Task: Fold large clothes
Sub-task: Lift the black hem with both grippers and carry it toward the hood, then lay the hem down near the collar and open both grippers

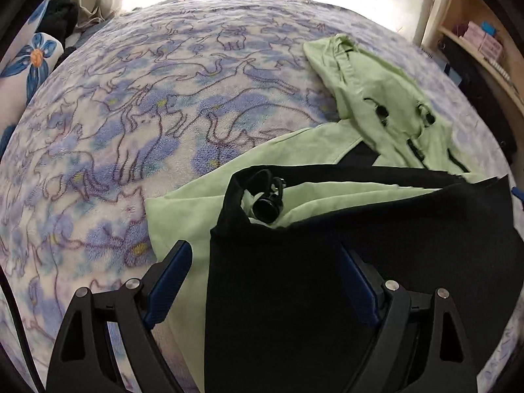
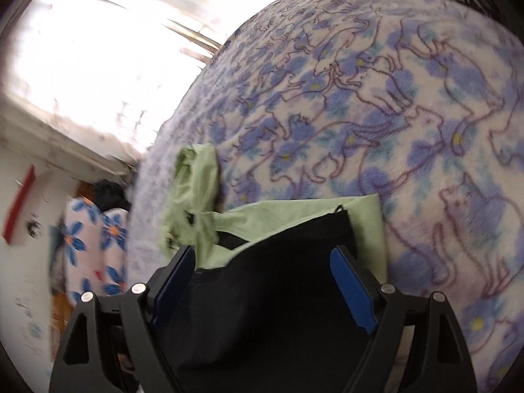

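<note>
Hovering over the near edge of the jacket (image 1: 294,294), the left gripper (image 1: 265,278) stands wide open with nothing held; black cloth lies between its blue pads (image 1: 170,285) without being pinched. The right gripper (image 2: 262,288) is likewise spread wide and empty above the same black panel. The jacket, pale green and black, lies partly folded on the bed (image 1: 131,131), its green hood (image 1: 376,98) stretched away from the grippers toward the window.

A likely trouble: the cloth looks thin and slippery, so a pinch may catch only the top layer and drag the fold apart. The cord toggle (image 1: 267,208) just beyond the left gripper could snag or stop the pads closing cleanly. The fleece cover may also grip the fabric and bunch it.

No containers sit near the jacket; boxes beyond it on a side shelf (image 1: 475,52) are too small to read.
</note>
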`<state>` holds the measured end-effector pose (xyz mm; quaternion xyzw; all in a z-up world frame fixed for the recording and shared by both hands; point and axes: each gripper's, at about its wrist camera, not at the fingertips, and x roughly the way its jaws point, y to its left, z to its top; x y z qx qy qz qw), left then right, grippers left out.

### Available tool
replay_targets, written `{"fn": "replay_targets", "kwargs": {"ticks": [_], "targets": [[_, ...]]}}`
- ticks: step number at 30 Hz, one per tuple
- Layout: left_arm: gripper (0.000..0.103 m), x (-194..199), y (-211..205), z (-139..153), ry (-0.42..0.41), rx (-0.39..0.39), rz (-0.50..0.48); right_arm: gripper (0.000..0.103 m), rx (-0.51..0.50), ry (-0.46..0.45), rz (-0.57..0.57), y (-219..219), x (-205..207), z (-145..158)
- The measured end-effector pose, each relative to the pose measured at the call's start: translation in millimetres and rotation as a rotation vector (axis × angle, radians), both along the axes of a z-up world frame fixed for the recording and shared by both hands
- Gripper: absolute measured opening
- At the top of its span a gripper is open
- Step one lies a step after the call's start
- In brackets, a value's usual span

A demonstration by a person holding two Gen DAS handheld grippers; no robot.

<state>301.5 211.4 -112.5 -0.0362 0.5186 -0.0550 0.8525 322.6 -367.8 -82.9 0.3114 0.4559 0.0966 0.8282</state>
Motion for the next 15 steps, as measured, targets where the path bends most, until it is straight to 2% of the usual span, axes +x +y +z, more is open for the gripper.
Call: {"fn": "replay_targets", "kwargs": {"ticks": [3,7,9,10,12,14,15], "targets": [[0.086,13,5,-10,0.021,0.000,0.027,0.085,-0.088,0.022,0.013,3,3,-12],[0.083,26,5,-14,-0.002,-0.016,0.024,0.085,-0.120,0.046,0.020,-3,2,-28],[0.071,29,4,-13,-0.020,-0.024,0.007,0.085,-0.119,0.054,0.017,-7,1,-33],[0.059,32,3,-13,-0.029,-0.037,-0.007,0.085,-0.113,0.057,0.015,-10,1,-36],[0.052,36,0,-12,-0.041,-0.028,-0.016,0.085,-0.106,0.064,0.013,-12,2,-40],[0.036,37,-3,-12,-0.058,0.006,-0.021,0.085,-0.102,0.069,0.019,-12,2,-44],[0.033,38,-3,-12,-0.062,0.008,-0.022,0.085,-0.099,0.068,0.023,-11,2,-46]]}}
